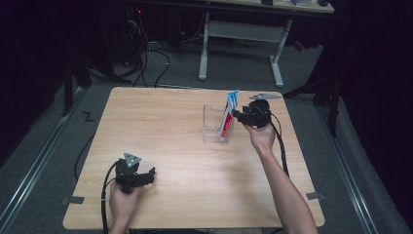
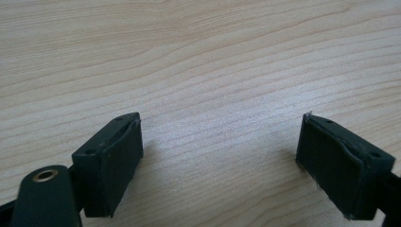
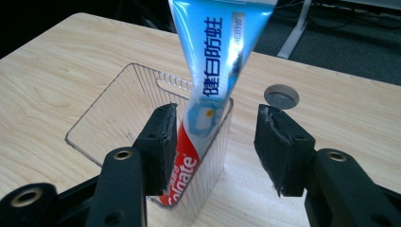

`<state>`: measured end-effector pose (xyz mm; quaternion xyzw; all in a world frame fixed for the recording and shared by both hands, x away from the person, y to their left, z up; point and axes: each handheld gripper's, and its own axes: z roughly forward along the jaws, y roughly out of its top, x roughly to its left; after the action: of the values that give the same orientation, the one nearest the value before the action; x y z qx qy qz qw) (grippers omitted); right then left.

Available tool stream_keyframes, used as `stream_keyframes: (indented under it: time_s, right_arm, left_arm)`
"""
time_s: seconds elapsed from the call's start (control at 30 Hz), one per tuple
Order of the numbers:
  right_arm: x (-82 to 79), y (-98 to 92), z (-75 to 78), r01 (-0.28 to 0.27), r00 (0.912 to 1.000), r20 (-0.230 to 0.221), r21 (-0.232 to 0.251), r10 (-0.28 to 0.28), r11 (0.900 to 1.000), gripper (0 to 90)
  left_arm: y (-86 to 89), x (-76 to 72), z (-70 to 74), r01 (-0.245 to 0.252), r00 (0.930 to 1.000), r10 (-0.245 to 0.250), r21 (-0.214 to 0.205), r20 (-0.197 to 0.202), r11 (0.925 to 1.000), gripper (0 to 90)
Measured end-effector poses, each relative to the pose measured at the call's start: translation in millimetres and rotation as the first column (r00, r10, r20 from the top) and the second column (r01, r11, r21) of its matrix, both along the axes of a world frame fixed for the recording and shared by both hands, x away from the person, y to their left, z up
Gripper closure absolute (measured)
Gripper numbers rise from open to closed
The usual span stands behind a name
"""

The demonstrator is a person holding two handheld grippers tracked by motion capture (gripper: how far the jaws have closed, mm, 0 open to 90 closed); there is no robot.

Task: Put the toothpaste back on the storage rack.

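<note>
Toothpaste tube [image 3: 213, 90] stands in the clear bin [image 3: 118, 109] near the tabletop's [image 1: 160, 126] far right; right tongs [image 3: 215, 142] spread, apparently releasing; next, withdraw; left tongs [image 2: 220, 161] gape empty.

The toothpaste tube [image 3: 208, 94] reads "Colgate" in white on its red lower part, and the Chinese characters "健白防蛀" in dark blue run along its pale blue upper part.

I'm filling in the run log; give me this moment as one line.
left gripper: open, idle low over table | right gripper: open beside Colgate toothpaste tube | tube: standing tilted in clear plastic container
</note>
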<state>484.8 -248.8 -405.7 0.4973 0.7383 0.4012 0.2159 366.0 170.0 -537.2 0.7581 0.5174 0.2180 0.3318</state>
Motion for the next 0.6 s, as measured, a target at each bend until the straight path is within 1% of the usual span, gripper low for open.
stream_keyframes:
  time_s: [0.07, 0.37, 0.6]
  right_arm:
    - [-1.9, -2.6, 1.1, -0.003, 1.0, -0.004, 0.001, 0.003, 1.0, 49.5]
    - [-11.3, -13.0, 12.2, -0.008, 0.9999, 0.013, 0.013, 0.008, 0.9999, 50.7]
    - [-18.1, -16.4, 16.9, -0.019, 0.9997, 0.018, 0.017, 0.019, 0.9997, 50.7]
  left_arm:
    - [0.0, 0.0, 0.0, 0.0, 1.0, 0.0, 0.0, 0.0, 1.0, 15.6]
    - [0.0, 0.0, 0.0, 0.0, 1.0, 0.0, 0.0, 0.0, 1.0, 15.6]
    - [0.0, 0.0, 0.0, 0.0, 1.0, 0.0, 0.0, 0.0, 1.0, 15.6]
